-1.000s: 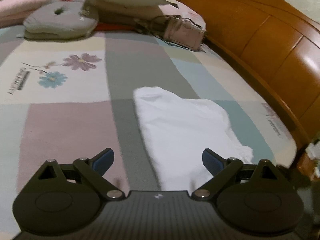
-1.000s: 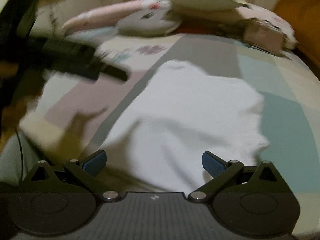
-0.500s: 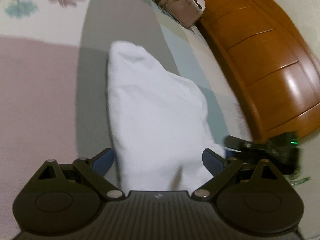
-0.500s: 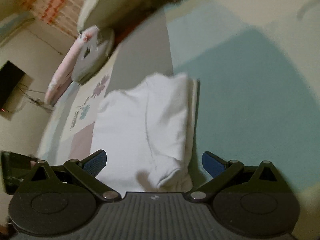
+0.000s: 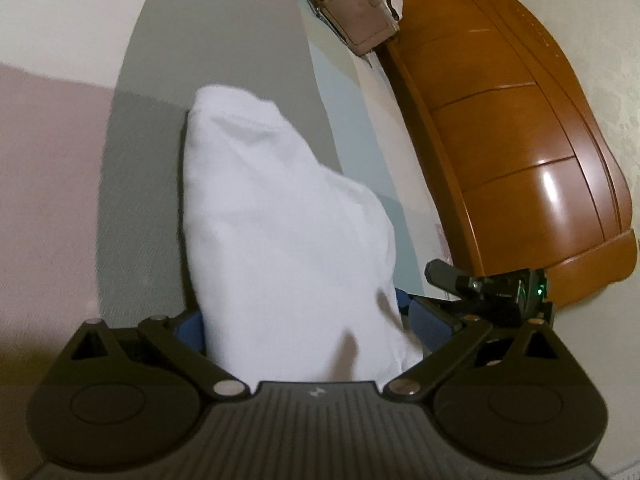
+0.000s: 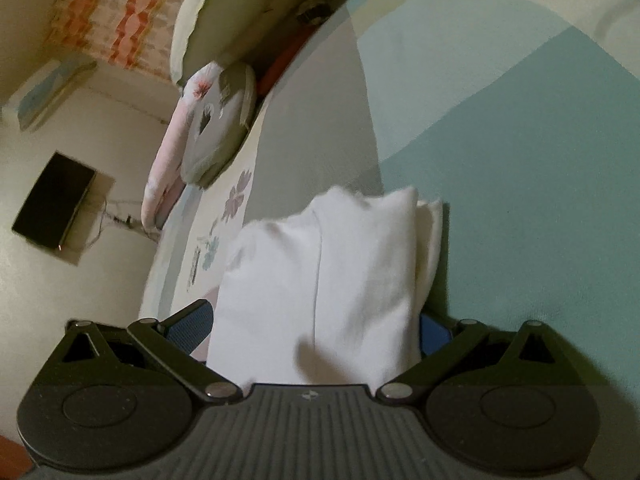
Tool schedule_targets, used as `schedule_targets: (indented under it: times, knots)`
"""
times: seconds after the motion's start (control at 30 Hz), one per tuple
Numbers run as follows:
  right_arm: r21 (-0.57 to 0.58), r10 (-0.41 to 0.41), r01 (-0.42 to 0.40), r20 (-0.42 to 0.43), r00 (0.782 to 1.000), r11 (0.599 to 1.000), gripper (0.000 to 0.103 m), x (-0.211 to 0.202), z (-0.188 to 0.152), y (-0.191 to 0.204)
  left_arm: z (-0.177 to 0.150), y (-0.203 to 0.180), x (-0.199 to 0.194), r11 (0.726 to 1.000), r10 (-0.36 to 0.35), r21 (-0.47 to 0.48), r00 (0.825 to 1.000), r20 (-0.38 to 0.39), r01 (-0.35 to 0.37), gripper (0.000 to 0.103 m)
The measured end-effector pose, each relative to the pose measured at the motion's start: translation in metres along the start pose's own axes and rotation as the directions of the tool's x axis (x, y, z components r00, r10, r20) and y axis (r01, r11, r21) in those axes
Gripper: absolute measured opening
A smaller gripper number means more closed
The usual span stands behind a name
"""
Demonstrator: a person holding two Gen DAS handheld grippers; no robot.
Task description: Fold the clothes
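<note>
A folded white garment [image 5: 280, 232] lies on the patchwork bedspread [image 5: 52, 168]. My left gripper [image 5: 306, 326] is open, its blue pads on either side of the garment's near end, which fills the gap between the fingers. My right gripper [image 6: 316, 330] is open too and straddles another end of the same garment [image 6: 332, 280], whose stacked folded layers show along its right edge. The right gripper also shows in the left wrist view [image 5: 488, 284], low at the garment's right corner.
A curved wooden bed board [image 5: 520, 132] runs along the bed's right side. A pink bag [image 5: 356, 16] lies at the far end. Pillows and a grey cushion [image 6: 220, 120] are piled at the bed's head. A dark screen [image 6: 52, 200] hangs on the wall.
Both grippers have come down and forward onto the garment's ends, so the cloth now sits between their open fingers. The right gripper has swung round to the garment's corner.
</note>
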State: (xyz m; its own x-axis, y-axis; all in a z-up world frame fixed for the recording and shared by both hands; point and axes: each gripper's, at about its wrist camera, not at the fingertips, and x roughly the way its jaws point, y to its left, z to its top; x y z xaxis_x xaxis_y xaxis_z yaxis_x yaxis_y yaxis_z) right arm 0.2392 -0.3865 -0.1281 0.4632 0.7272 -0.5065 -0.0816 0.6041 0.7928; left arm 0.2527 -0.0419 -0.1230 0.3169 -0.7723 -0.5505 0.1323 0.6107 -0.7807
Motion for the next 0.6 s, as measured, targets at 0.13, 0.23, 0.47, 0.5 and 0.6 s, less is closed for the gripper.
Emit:
schedule_targets:
  times: [0.13, 0.23, 0.47, 0.5, 0.6]
  knots:
    - [-0.006, 0.018, -0.019, -0.072, 0.997, 1.0, 0.103, -0.008, -0.028, 0.006, -0.017, 0.004, -0.013, 1.0, -0.024, 0.011, 1.0, -0.011, 0.024, 0.099]
    - [-0.045, 0.013, -0.016, -0.075, 0.997, 0.999, 0.103, -0.006, -0.033, 0.01, -0.007, 0.004, -0.007, 1.0, -0.021, 0.019, 1.0, 0.003, 0.021, 0.099]
    - [-0.003, 0.04, -0.041, -0.033, 0.999, 0.999, 0.103, 0.015, -0.002, 0.002, 0.015, 0.007, 0.01, 0.999, -0.041, 0.002, 0.999, 0.022, 0.041, 0.099]
    - [0.001, 0.044, -0.044, -0.046, 0.998, 0.999, 0.103, 0.014, -0.002, 0.002, 0.012, 0.009, 0.007, 0.999, -0.046, 0.001, 0.999, 0.012, 0.046, 0.099]
    - [0.003, 0.081, -0.081, -0.105, 0.991, 0.997, 0.103, 0.008, -0.007, -0.001, 0.003, 0.016, -0.001, 0.997, -0.078, -0.013, 0.997, -0.018, 0.078, 0.099]
